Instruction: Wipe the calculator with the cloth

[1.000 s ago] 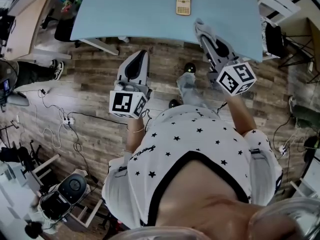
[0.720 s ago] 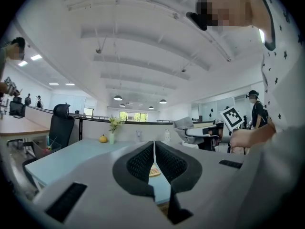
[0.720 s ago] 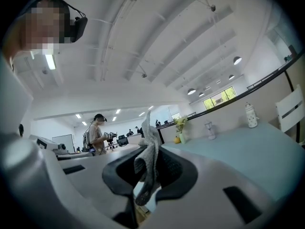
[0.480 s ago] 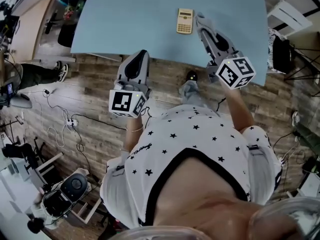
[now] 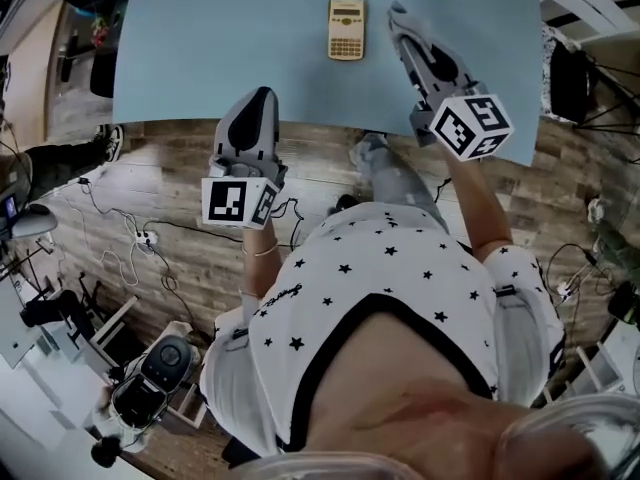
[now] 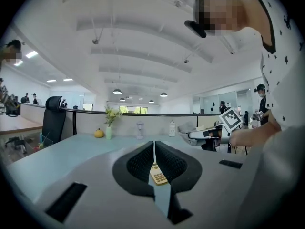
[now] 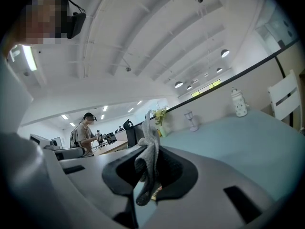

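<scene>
Calculator (image 5: 347,29) lies flat on the pale blue table (image 5: 200,48), keys up, toward the far side and roughly mid-width. Nothing rests on it or touches it.

Right gripper (image 5: 402,28) is held out over the table, tips just to the right of the calculator and near it. Its jaws are clenched on a grey cloth (image 7: 151,151); a wad stands up above the jaws and a tail hangs below them. That tail is likely the wiping end, so the gripper sits high enough for it to dangle. Judgement: approach stage, the cloth not yet on the calculator.

Left gripper (image 5: 258,98) hangs back at the near edge of the table, well left of the calculator. Its jaws are pressed together with nothing between them. The left gripper view sights the calculator straight along the seam of the jaws. It may be placed to steady the calculator, which looks light enough to slide under a wipe.

Surroundings: a small vase with a plant (image 6: 109,123), an orange fruit (image 6: 98,133) and a white jar (image 7: 238,102) stand along the table's far edge, well apart from the work. A black office chair (image 6: 52,123) is at the far left and a white chair (image 7: 285,100) off the right end. Cables (image 5: 130,238) trail over the wooden floor (image 5: 170,168) beneath.

Nothing stands between cloth and calculator.
</scene>
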`<state>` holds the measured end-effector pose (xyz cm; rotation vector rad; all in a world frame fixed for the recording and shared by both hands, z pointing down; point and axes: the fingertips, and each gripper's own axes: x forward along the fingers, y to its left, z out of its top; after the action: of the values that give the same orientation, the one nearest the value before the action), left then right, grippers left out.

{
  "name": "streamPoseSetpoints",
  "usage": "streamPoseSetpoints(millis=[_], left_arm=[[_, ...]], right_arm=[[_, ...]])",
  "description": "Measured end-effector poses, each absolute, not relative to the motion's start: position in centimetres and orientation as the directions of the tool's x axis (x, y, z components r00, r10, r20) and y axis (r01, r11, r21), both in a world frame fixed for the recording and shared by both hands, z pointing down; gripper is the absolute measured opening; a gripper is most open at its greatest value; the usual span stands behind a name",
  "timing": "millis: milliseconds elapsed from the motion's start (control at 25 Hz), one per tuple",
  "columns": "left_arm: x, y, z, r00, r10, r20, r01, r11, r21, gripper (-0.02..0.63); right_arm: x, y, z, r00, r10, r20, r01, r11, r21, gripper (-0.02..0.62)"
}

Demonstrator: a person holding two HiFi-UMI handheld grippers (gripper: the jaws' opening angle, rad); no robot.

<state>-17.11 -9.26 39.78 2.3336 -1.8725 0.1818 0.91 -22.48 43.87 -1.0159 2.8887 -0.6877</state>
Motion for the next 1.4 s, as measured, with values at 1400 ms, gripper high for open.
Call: streamPoseSetpoints(millis=[1400], left_arm=[[-23.2, -22.1, 36.8, 0.292, -0.943, 0.157, -0.956, -0.284, 0.075, 0.035]], right_arm=[[-11.6, -30.2, 55.5, -0.706, -0.475, 0.525, -0.686, 0.641, -0.344, 0.048]])
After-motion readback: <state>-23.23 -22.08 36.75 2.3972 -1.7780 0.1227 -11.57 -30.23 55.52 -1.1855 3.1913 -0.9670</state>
